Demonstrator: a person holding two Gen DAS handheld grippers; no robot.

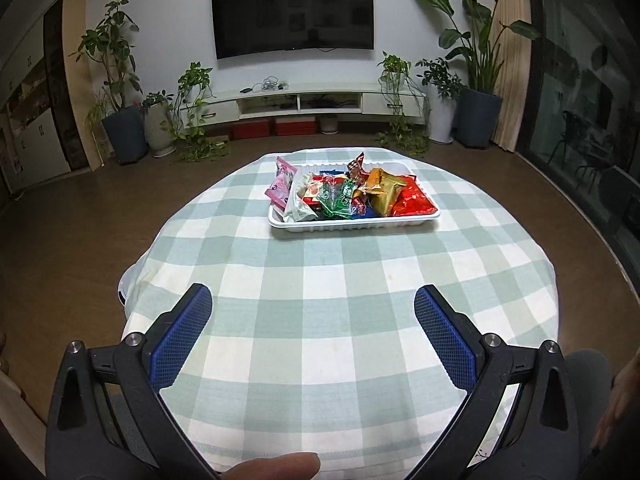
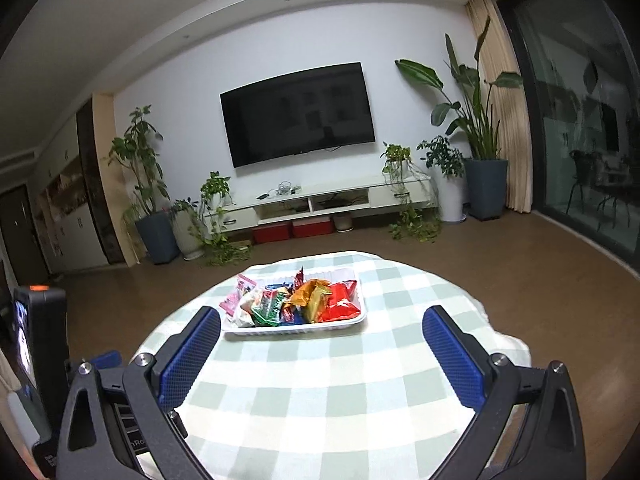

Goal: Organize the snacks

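A white tray (image 1: 430, 215) sits at the far side of a table with a green and white checked cloth (image 1: 320, 300). It holds several snack packets: a red one (image 1: 412, 200) at the right, an orange one (image 1: 382, 188), green ones (image 1: 338, 198), a white one (image 1: 300, 204). A pink packet (image 1: 282, 184) leans on the tray's left edge. My left gripper (image 1: 312, 306) is open and empty over the near cloth. The tray (image 2: 360, 321) and snacks also show in the right wrist view. My right gripper (image 2: 322, 326) is open and empty, short of the tray.
Beyond the table lie brown floor, a TV (image 1: 292, 12) on the wall, a low white cabinet (image 1: 304, 104) and potted plants (image 1: 120, 120) on both sides. A glass door (image 1: 580, 100) is at the right. The other gripper's body (image 2: 36, 360) shows at the left.
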